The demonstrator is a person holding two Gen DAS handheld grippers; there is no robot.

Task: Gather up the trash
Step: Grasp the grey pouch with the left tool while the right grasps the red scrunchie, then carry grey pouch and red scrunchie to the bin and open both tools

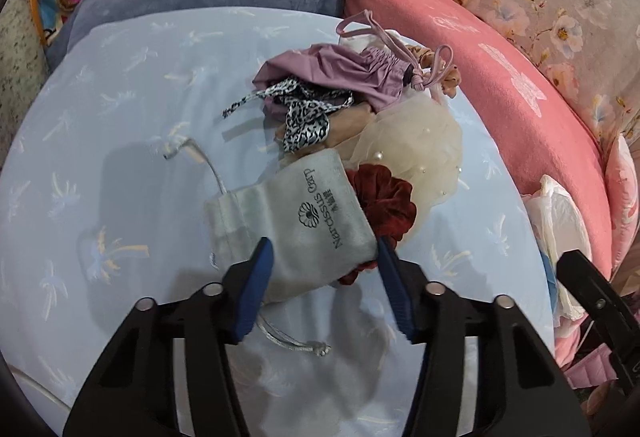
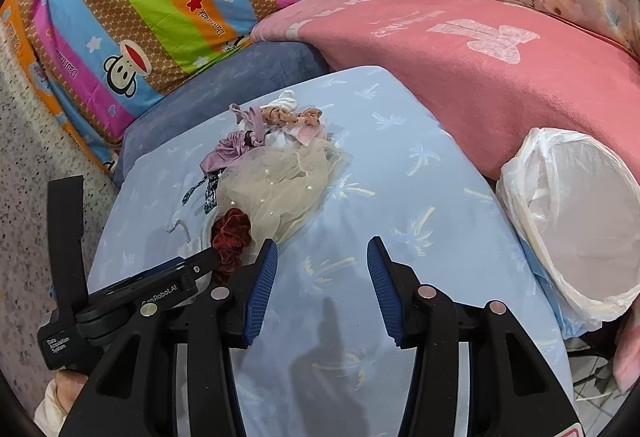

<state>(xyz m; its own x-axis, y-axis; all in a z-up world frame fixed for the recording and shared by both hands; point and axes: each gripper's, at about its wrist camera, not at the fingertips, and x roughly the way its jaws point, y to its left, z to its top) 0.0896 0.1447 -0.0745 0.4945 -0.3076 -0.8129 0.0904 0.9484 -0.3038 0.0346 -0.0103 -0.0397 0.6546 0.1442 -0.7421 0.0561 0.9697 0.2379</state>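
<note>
Currently, your left gripper (image 1: 324, 269) straddled the grey drawstring pouch (image 1: 296, 225), fingers wide, ready to pinch; your right gripper (image 2: 322, 277) hung wide, empty, beside the lined bin (image 2: 576, 221).

Left gripper (image 1: 325, 277) angled down over the blue-clothed surface, blue-padded jaws spread wide on either side of a grey drawstring pouch (image 1: 298, 227), not closed; right gripper (image 2: 322, 287) alongside, hovering low, jaws likewise parted, nothing between them.
</note>
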